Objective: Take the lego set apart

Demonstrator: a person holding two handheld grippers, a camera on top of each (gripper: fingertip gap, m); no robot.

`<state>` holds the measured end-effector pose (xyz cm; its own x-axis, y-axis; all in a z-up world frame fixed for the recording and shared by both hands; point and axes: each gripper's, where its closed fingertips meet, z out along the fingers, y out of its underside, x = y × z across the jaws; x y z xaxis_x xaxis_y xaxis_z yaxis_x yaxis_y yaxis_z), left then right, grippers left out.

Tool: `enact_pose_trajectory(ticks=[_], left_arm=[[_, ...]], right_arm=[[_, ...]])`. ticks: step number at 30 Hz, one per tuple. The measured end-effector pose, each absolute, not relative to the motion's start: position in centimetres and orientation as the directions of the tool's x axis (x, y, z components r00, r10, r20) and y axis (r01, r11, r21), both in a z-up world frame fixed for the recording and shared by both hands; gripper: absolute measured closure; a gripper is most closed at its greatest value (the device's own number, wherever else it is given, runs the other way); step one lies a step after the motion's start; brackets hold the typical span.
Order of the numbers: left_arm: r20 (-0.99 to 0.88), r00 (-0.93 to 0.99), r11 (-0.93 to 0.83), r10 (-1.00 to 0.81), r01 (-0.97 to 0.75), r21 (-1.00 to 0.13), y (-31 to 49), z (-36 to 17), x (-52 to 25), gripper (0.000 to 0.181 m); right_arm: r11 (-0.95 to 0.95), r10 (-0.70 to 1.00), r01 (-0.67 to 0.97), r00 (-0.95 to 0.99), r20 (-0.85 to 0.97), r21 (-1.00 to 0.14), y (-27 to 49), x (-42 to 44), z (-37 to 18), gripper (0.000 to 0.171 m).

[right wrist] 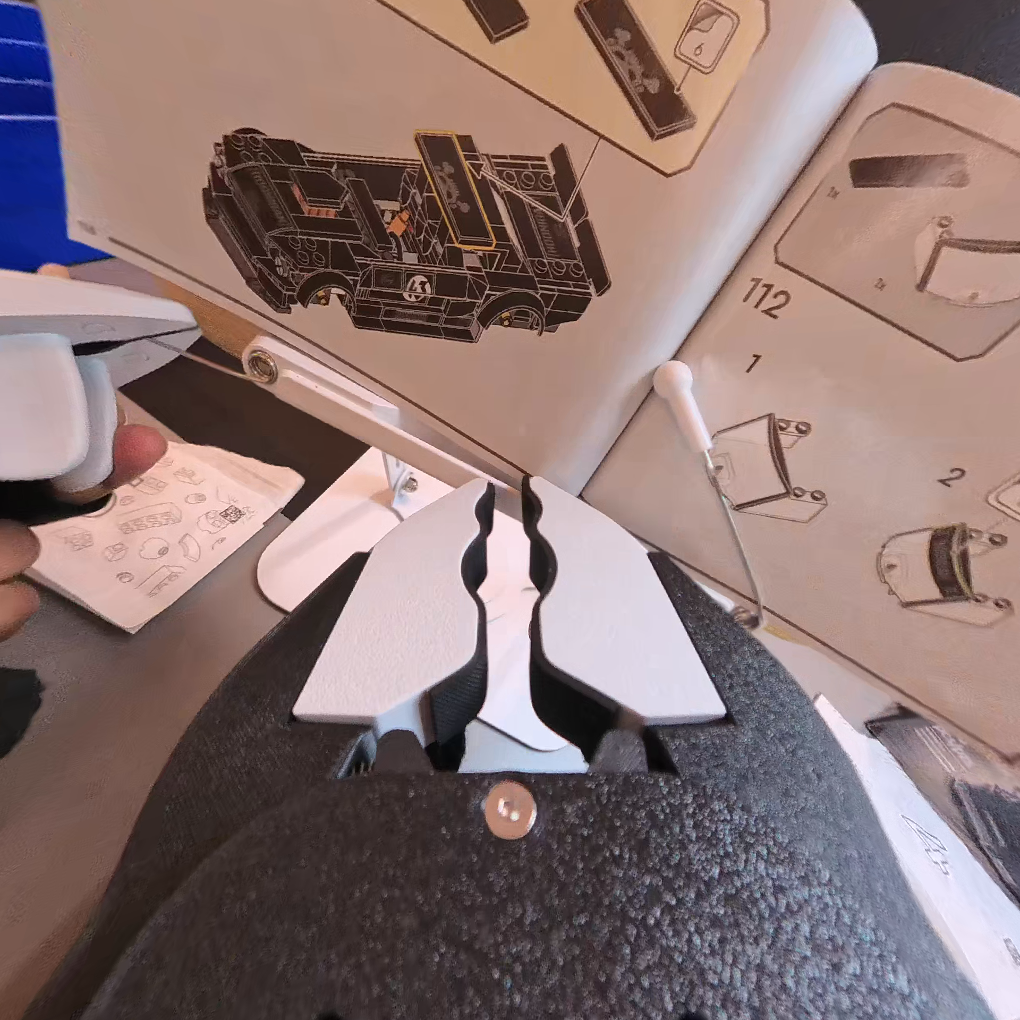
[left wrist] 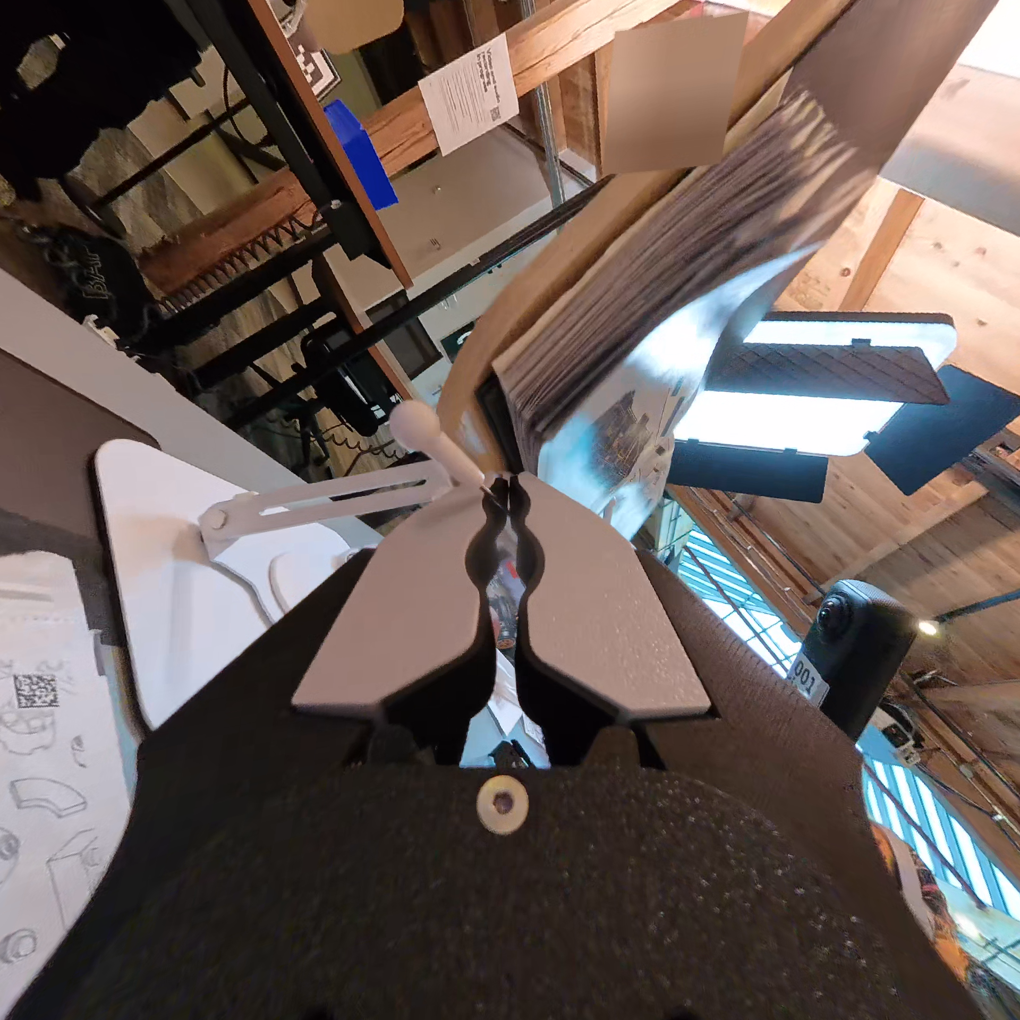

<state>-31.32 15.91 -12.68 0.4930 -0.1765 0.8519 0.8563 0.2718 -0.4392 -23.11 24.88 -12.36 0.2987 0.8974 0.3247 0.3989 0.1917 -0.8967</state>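
No built lego model shows in either view. An open instruction booklet [right wrist: 386, 359] leans on a white book stand [right wrist: 331, 530]. In the left wrist view its pages [left wrist: 662, 309] fan out, blurred. My left gripper [left wrist: 505, 485] is shut on the wire of the stand's left page clip [left wrist: 436, 441], right at the booklet's lower corner. It also shows at the left edge of the right wrist view [right wrist: 127, 331], with a person's fingers behind it. My right gripper [right wrist: 508, 485] is shut to a thin gap, tips at the stand's ledge [right wrist: 386, 414] under the booklet's spine. Nothing shows between its pads.
The right page clip [right wrist: 684, 408] lies across the right-hand page. A white paper bag printed with brick drawings [right wrist: 154, 535] lies on the dark table left of the stand, also in the left wrist view [left wrist: 38, 717]. A small black camera [left wrist: 855, 646] and a bright lamp panel [left wrist: 800, 408] are to the right. There is about 12 cm between the tips of the two grippers.
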Motion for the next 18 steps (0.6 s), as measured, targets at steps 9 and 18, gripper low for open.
enact_pose_trajectory(ticks=[9, 18], left_arm=[[0.853, 0.489, 0.24, -0.183, 0.864, -0.443, 15.2, -13.3, -31.2, 0.164], [0.652, 0.758, 0.208, 0.008, 0.637, -0.742, 12.4, -12.8, -28.3, 0.158]], right_arm=[[0.264, 0.888, 0.44, 0.236, 0.394, -0.859, 24.3, -23.7, -12.4, 0.159], [0.251, 0.895, 0.38, 0.259, 0.363, -0.89, 23.3, -23.2, -12.0, 0.155]])
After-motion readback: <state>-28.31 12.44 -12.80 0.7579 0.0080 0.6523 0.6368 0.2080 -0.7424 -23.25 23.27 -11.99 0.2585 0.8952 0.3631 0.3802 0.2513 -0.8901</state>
